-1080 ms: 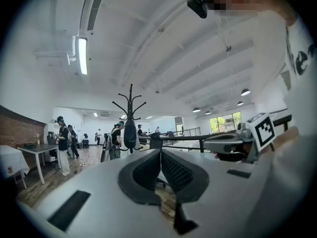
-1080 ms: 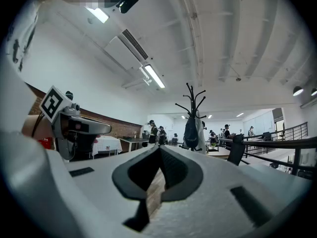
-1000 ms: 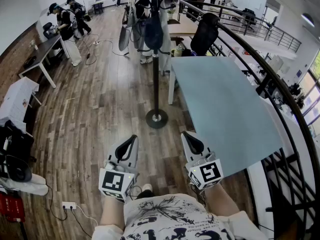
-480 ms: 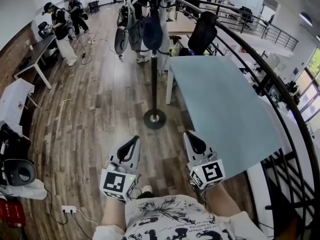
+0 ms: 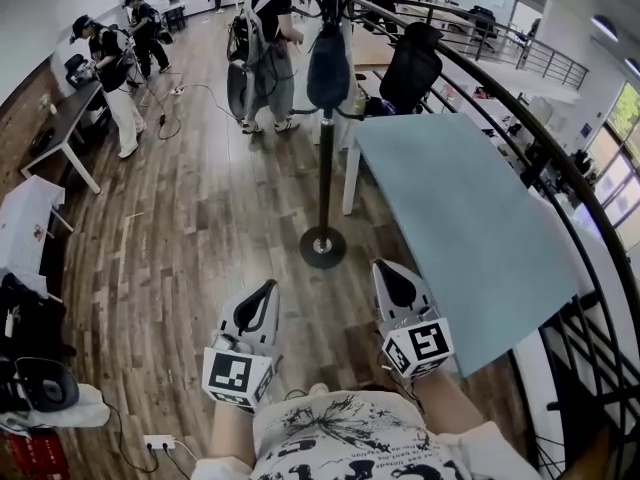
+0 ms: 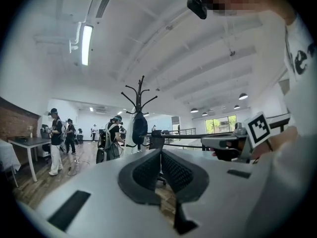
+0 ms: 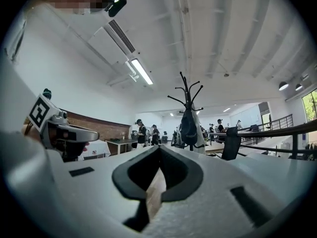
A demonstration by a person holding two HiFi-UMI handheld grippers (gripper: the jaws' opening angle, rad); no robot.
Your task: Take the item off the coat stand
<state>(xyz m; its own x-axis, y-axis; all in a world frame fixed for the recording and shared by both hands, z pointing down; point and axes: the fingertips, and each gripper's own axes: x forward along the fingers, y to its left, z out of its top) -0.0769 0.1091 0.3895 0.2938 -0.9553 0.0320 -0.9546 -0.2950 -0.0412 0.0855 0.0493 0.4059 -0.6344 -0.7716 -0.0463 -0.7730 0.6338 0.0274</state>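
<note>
A black coat stand rises from a round base on the wood floor ahead of me. A dark bag hangs from its upper hooks, with a pale garment behind it. Low and close to my body, well short of the stand, my left gripper and right gripper are both shut and hold nothing. In the left gripper view the stand and bag are far beyond the shut left gripper. The right gripper view has the bag far beyond the shut right gripper.
A light blue table stands right of the stand, with a black chair behind it and a dark railing along the right. Several people stand at the back. A desk is at left; a power strip lies on the floor.
The view has shifted so the stand and bag appear slightly larger and further right. Both grippers stay low and shut, in much the same place.
</note>
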